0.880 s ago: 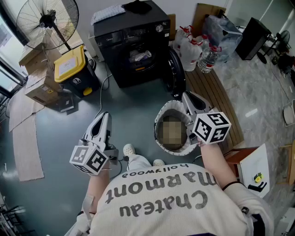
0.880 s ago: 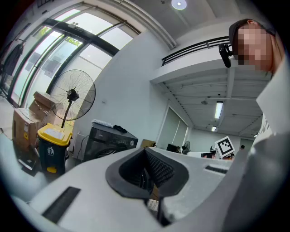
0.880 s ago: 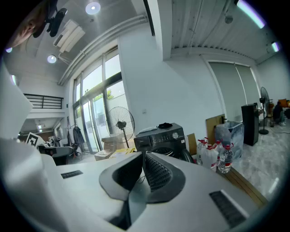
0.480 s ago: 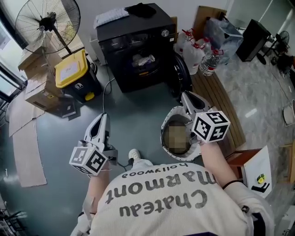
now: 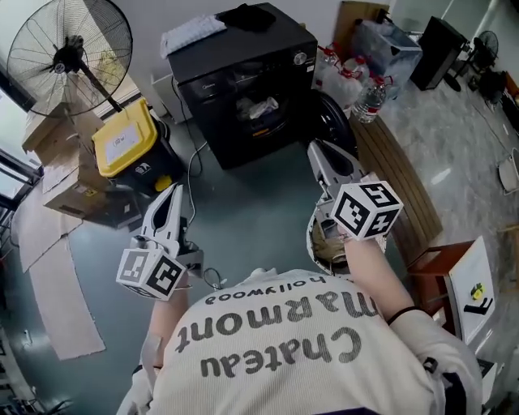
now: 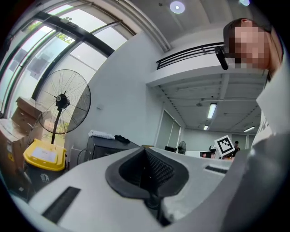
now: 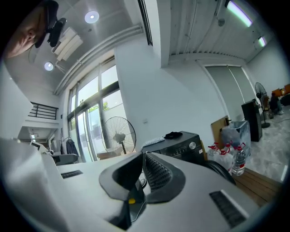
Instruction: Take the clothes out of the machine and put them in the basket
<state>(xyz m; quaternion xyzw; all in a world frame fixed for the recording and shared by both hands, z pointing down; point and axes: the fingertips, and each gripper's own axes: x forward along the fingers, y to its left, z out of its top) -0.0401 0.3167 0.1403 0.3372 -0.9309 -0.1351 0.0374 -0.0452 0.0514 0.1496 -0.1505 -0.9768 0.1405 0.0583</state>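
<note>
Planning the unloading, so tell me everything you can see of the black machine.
The black machine is a boxy, dark, front-loading unit standing upright on the grey floor. Its round door hangs swung open at picture right, and pale clothes lie in the drum. A silver knob sits at the upper front corner. A white folded cloth and a dark item rest on its top.

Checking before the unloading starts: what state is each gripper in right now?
Left gripper: closed, empty.
Right gripper: closed, empty.
</note>
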